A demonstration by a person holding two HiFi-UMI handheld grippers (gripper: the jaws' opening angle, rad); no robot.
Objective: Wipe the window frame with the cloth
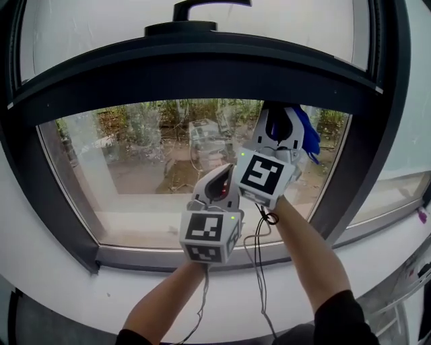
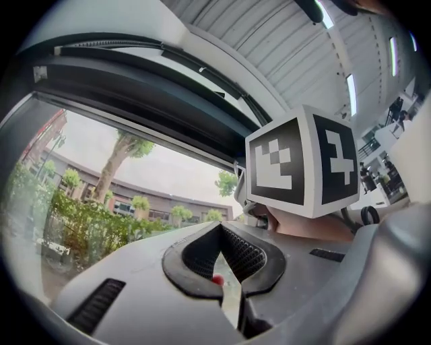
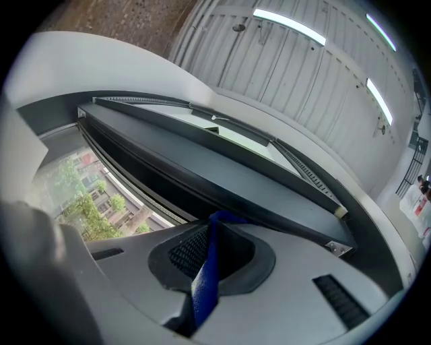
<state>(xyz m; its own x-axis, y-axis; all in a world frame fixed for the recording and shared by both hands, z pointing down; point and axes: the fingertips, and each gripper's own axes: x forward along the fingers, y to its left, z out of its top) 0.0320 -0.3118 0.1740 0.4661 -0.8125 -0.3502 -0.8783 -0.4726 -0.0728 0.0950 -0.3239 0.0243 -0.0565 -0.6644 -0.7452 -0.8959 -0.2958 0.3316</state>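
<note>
The dark window frame (image 1: 202,74) surrounds a large pane. My right gripper (image 1: 283,120) is raised to the pane's upper right, just under the frame's top bar, and is shut on a blue cloth (image 1: 308,135) that hangs off its right side. In the right gripper view the blue cloth (image 3: 205,276) runs as a strip between the jaws of the right gripper (image 3: 209,259), with the frame bar (image 3: 222,175) close ahead. My left gripper (image 1: 219,178) is lower, in front of the middle of the glass. In its own view the left gripper (image 2: 229,269) is shut and holds nothing.
A dark window handle (image 1: 202,8) sits above the top bar. The white sill (image 1: 81,296) runs below the frame. Thin cables (image 1: 259,269) hang from the grippers along the person's forearms. A second pane (image 1: 397,189) lies right of the frame's upright (image 1: 357,162).
</note>
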